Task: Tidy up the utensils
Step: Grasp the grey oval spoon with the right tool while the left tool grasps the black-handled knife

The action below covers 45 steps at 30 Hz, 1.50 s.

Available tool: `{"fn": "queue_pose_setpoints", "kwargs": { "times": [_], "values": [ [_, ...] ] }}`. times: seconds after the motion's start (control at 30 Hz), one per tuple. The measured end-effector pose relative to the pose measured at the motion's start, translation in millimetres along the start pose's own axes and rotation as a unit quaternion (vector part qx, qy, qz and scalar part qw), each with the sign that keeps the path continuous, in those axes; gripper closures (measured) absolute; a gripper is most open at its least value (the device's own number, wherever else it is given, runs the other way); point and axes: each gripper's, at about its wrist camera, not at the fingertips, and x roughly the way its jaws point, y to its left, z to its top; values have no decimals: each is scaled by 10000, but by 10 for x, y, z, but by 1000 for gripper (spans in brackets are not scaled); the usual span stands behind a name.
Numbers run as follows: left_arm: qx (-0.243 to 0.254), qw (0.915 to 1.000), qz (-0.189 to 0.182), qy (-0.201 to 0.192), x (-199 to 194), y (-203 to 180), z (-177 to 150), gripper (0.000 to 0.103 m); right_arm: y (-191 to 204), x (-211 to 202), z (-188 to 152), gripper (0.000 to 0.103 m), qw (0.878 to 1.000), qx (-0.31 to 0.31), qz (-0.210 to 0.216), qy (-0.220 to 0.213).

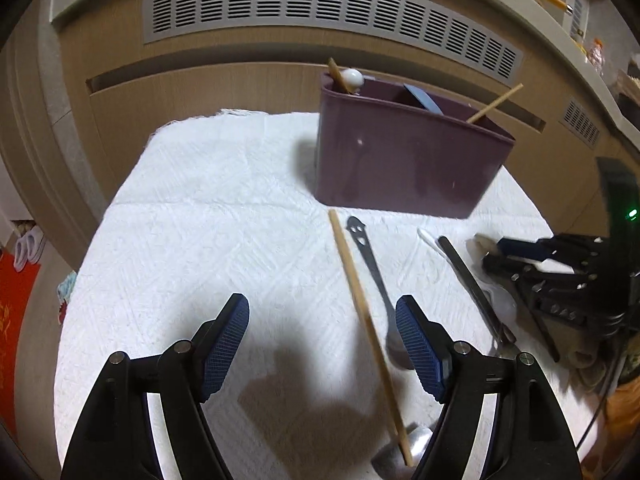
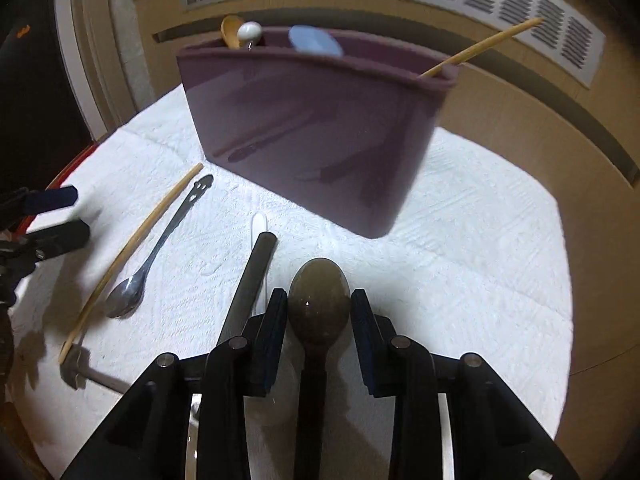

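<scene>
Dark spoon (image 2: 319,300) is sitting between the right tongs (image 2: 319,312), gripped, bowl pointing toward the purple caddy (image 2: 312,128). Left tongs (image 1: 322,344) are hanging open above the white-clothed bench (image 1: 200,220), beside a wooden chopstick (image 1: 362,300) and steel spoon (image 1: 376,276).

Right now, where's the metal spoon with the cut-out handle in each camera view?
Left wrist view: the spoon lies center-right on the cloth, beside the chopstick, bowl partly behind the left gripper's right finger.
Right wrist view: the spoon lies at the left, bowl nearest the camera.
Shared landmark: the purple holder stands beyond its handle end in both.
</scene>
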Motion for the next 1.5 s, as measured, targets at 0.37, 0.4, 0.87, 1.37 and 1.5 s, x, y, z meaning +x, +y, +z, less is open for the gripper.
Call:
{"fn": "queue_pose_setpoints", "kwargs": {
  "times": [0.37, 0.4, 0.87, 1.37, 1.5],
  "values": [
    [373, 9939, -943, 425, 196, -835, 158, 29, -392, -635, -132, 73, 9951, 476, -503, -704],
    [368, 9940, -928, 438, 248, -916, 195, 34, -428, -647, -141, 73, 9944, 526, -542, -745],
    [422, 9946, 92, 940, 904, -1380, 427, 81, -648, -728, -294, 73, 9867, 998, -569, -1149],
    [537, 9970, -507, -214, 16, -1076, 263, 91, -559, -904, -296, 73, 9875, 1039, -259, -1161],
    [410, 9947, -661, -674, -388, -961, 295, 91, -442, -1091, -257, 73, 9874, 946, -218, -1250]
  ]
}}
